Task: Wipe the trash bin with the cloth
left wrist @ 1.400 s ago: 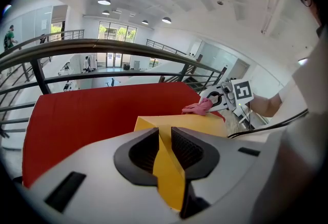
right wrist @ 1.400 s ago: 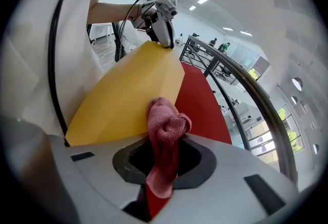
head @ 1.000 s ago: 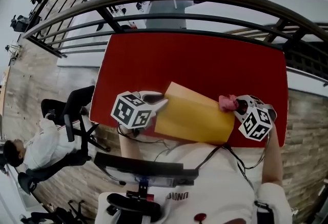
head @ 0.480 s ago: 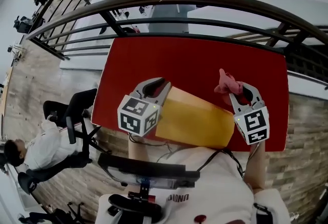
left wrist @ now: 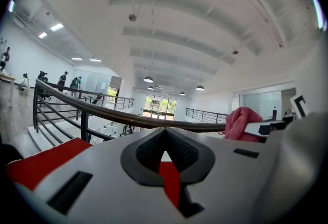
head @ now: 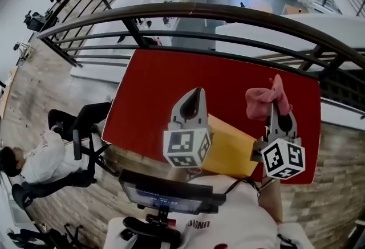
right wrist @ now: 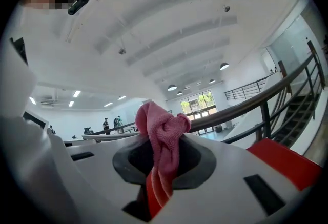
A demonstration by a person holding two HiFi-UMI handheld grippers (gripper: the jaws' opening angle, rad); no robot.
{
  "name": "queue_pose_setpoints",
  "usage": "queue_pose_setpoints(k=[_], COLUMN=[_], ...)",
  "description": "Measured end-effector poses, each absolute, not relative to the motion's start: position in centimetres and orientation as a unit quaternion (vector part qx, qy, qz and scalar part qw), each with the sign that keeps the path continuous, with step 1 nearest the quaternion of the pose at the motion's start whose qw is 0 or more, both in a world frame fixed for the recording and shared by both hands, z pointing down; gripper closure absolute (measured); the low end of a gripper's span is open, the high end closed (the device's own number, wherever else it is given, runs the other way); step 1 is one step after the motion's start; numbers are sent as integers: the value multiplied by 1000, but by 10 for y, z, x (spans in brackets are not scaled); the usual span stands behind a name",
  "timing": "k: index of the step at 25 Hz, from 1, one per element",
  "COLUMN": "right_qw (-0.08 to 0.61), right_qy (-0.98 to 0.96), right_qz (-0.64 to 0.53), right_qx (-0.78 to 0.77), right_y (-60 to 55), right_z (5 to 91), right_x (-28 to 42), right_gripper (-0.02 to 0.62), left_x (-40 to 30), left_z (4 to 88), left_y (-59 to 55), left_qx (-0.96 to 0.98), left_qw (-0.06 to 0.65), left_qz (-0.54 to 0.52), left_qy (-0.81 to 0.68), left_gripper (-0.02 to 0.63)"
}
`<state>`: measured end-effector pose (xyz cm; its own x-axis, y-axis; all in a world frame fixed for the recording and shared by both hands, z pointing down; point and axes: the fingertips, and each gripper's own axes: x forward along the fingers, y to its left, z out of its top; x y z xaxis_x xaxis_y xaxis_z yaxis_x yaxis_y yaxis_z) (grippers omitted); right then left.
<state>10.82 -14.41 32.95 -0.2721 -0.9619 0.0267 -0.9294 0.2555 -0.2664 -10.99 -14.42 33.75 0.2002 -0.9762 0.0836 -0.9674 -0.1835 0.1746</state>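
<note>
I find one piece of lettering only: dark print on the white shirt (head: 228,220) at the bottom of the head view. It is cut off and blurred, and I can make out "UN" at most. The cubes on the left gripper (head: 196,92) and right gripper (head: 277,106) carry black-and-white square codes, with no readable characters.

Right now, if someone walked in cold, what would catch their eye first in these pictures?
The pink cloth first, pinched in the right tongs toward the right side of the bright red table. Next the yellow trash bin at the table's near edge, with the left tongs by its left end, jaws just closed on nothing.
</note>
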Motion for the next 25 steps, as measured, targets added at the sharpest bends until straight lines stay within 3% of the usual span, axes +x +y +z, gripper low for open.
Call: queue_pose_setpoints(k=[25], right_qw=[58], right_qy=[779], right_qz=[-118], right_qx=[-614], right_y=[-144], right_z=[339], right_x=[117], right_gripper=[534], left_x=[-103], left_z=[363], left_y=[-148], left_qx=[779], left_qw=[151], left_qz=[18], left_qy=[-608], left_gripper=[603])
